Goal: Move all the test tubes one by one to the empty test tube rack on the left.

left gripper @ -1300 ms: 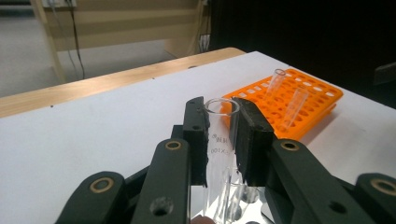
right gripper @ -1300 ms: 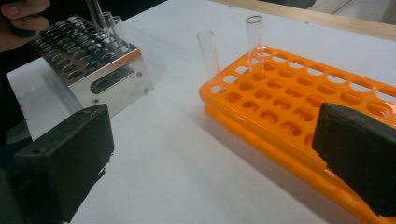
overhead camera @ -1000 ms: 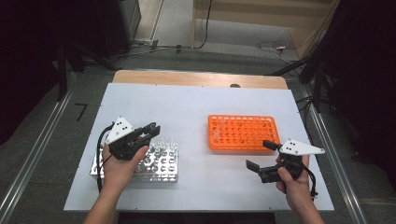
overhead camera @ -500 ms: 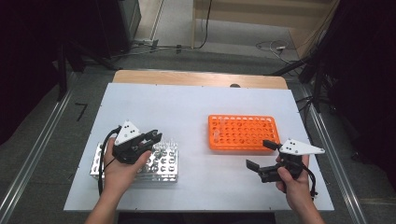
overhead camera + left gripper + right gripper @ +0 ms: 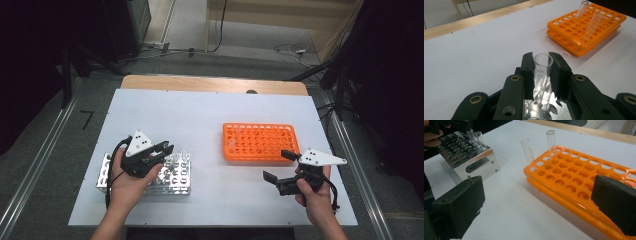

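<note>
A clear test tube [image 5: 543,65] stands with its lower end in the metal rack [image 5: 549,110], and my left gripper [image 5: 543,62] is shut on its upper part. From above, that left gripper [image 5: 166,149] sits over the metal rack [image 5: 175,180] at the front left. The orange rack [image 5: 260,142] lies right of centre and holds two upright tubes [image 5: 527,151] at its left end. My right gripper [image 5: 276,165] hovers open just in front of it, nothing between its jaws. The right gripper view looks between my right gripper's [image 5: 537,202] wide jaws at the orange rack [image 5: 584,182].
The white tabletop [image 5: 200,115] has a wooden strip [image 5: 215,84] along its far edge. A small clear ring [image 5: 564,54] lies on the table near the orange rack. More tubes [image 5: 477,140] stand in the metal rack [image 5: 477,165].
My left gripper has moved slightly right and lower over the metal rack and closed on a tube. The right hand and its gripper have stayed in place.
</note>
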`<state>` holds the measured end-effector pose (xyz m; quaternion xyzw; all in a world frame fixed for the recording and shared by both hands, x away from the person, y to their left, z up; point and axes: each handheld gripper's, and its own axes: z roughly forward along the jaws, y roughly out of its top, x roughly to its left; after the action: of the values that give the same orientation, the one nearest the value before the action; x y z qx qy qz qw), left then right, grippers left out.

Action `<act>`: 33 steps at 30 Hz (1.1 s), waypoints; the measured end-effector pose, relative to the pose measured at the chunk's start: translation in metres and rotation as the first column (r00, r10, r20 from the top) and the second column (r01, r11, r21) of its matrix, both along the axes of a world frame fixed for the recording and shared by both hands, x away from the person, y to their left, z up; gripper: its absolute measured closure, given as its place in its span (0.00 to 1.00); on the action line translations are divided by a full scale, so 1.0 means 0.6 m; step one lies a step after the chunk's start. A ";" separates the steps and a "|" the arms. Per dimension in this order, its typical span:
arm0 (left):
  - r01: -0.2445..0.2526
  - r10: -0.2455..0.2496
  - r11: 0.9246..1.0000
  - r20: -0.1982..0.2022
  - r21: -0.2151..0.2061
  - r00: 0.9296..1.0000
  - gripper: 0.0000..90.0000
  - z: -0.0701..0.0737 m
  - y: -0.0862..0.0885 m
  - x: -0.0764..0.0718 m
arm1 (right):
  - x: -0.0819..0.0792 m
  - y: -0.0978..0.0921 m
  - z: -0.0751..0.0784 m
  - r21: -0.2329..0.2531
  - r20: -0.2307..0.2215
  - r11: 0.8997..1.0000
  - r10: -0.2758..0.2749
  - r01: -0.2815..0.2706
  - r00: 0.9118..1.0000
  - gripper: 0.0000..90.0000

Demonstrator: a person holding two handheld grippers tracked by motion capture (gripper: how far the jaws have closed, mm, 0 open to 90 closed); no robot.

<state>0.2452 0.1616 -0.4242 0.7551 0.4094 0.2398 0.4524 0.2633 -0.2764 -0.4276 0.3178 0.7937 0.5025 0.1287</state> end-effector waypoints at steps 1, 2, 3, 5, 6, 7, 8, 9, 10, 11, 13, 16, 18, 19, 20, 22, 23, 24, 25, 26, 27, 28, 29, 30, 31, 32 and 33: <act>-0.002 0.002 1.000 0.000 0.009 1.000 0.83 0.001 -0.002 -0.002 | 0.000 0.000 0.000 -0.003 0.000 1.000 0.000 0.000 1.000 0.00; 0.003 -0.003 1.000 0.001 0.023 1.000 0.83 0.003 -0.004 -0.003 | 0.000 0.001 0.000 -0.005 0.000 1.000 0.001 -0.001 1.000 0.00; 0.009 -0.009 0.999 0.001 0.032 1.000 0.83 0.004 -0.005 -0.003 | 0.000 0.001 0.000 -0.005 0.002 1.000 0.002 -0.002 1.000 0.00; 0.008 -0.008 1.000 -0.003 0.023 1.000 0.83 0.004 -0.004 -0.004 | -0.001 0.002 0.000 -0.006 -0.002 1.000 0.003 -0.003 1.000 0.00; 0.008 -0.008 1.000 -0.007 0.020 1.000 0.82 0.004 -0.002 -0.004 | -0.001 0.002 0.000 -0.007 -0.001 1.000 0.003 -0.003 1.000 0.00; 0.009 -0.009 1.000 -0.007 0.017 1.000 0.82 0.004 -0.001 -0.004 | -0.001 0.002 0.000 -0.007 -0.002 1.000 0.002 -0.002 1.000 0.00; 0.006 -0.006 1.000 -0.003 0.020 1.000 0.83 0.005 -0.001 -0.005 | -0.001 0.002 0.000 -0.008 -0.002 1.000 0.002 -0.002 1.000 0.00; 0.001 -0.001 1.000 -0.004 0.025 1.000 0.83 0.006 0.000 -0.005 | -0.001 0.002 0.000 -0.007 -0.001 1.000 0.003 -0.003 1.000 0.00; -0.007 0.008 1.000 -0.005 0.029 1.000 0.84 0.006 0.002 -0.005 | 0.000 0.002 0.000 -0.008 -0.001 1.000 0.003 -0.003 1.000 0.00; -0.010 0.010 1.000 -0.010 0.023 1.000 0.84 0.005 0.005 -0.005 | 0.000 0.002 0.000 -0.008 -0.001 1.000 0.003 -0.003 1.000 0.00; -0.012 0.012 1.000 -0.020 0.005 1.000 0.84 0.003 0.009 -0.003 | 0.000 0.002 0.000 -0.007 -0.002 1.000 0.004 -0.004 1.000 0.00; -0.013 0.013 1.000 -0.027 0.010 1.000 0.84 -0.001 0.008 -0.001 | 0.000 0.003 -0.001 -0.009 -0.002 1.000 0.004 -0.004 1.000 0.00; -0.008 0.008 1.000 -0.030 0.017 1.000 0.84 -0.004 0.005 -0.001 | 0.000 0.004 -0.001 -0.011 -0.002 1.000 0.004 -0.004 1.000 0.00; -0.006 0.006 1.000 -0.029 0.022 1.000 0.84 -0.005 0.003 0.000 | 0.000 0.005 -0.001 -0.010 0.000 1.000 0.006 -0.006 1.000 0.00; -0.003 0.004 1.000 -0.035 0.027 0.999 0.84 -0.007 0.002 0.000 | 0.000 0.005 -0.002 -0.012 -0.001 1.000 0.007 -0.007 1.000 0.00; -0.004 0.006 1.000 -0.038 0.026 0.999 0.84 -0.010 0.000 0.002 | 0.000 0.006 -0.002 -0.014 -0.002 1.000 0.008 -0.008 1.000 0.00; -0.003 0.004 1.000 -0.043 0.030 0.999 0.84 -0.011 0.001 0.002 | 0.000 0.006 -0.002 -0.015 -0.002 1.000 0.008 -0.008 1.000 0.00; -0.006 0.007 1.000 -0.046 0.031 0.999 0.84 -0.013 0.001 0.003 | 0.000 0.006 -0.002 -0.014 -0.004 1.000 0.008 -0.008 1.000 0.00; -0.008 0.009 1.000 -0.051 0.027 0.999 0.84 -0.014 0.001 0.004 | 0.000 0.006 -0.002 -0.014 -0.004 1.000 0.008 -0.008 1.000 0.00; -0.008 0.010 0.999 -0.053 0.032 0.999 0.84 -0.016 0.001 0.005 | 0.000 0.006 -0.002 -0.015 -0.004 1.000 0.008 -0.008 1.000 0.00; -0.009 0.011 1.000 -0.058 0.029 0.998 0.84 -0.017 0.001 0.005 | 0.000 0.007 -0.003 -0.016 -0.004 1.000 0.008 -0.008 1.000 0.00; -0.011 0.012 1.000 -0.064 0.026 0.998 0.84 -0.018 0.001 0.006 | 0.000 0.007 -0.003 -0.016 -0.003 1.000 0.008 -0.008 1.000 0.00; -0.008 0.010 1.000 -0.069 0.028 0.998 0.83 -0.019 0.001 0.006 | 0.000 0.007 -0.003 -0.017 -0.004 1.000 0.009 -0.009 1.000 0.00; -0.008 0.009 1.000 -0.071 0.025 0.997 0.83 -0.020 0.001 0.007 | 0.000 0.008 -0.004 -0.018 -0.003 1.000 0.010 -0.011 1.000 0.00; -0.009 0.011 1.000 -0.075 0.022 0.997 0.83 -0.020 0.001 0.007 | 0.000 0.008 -0.004 -0.020 -0.005 1.000 0.011 -0.011 1.000 0.00; -0.012 0.013 1.000 -0.076 0.021 0.997 0.81 -0.020 0.001 0.007 | 0.000 0.009 -0.004 -0.022 -0.002 1.000 0.014 -0.014 1.000 0.00; -0.011 0.012 1.000 -0.078 0.018 0.997 0.79 -0.020 0.002 0.007 | 0.000 0.009 -0.004 -0.022 -0.002 1.000 0.013 -0.013 1.000 0.00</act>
<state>0.2493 0.1629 -0.4360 0.7654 0.4290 0.2162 0.4281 0.2634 -0.2708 -0.4302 0.3116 0.8014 0.4942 0.1279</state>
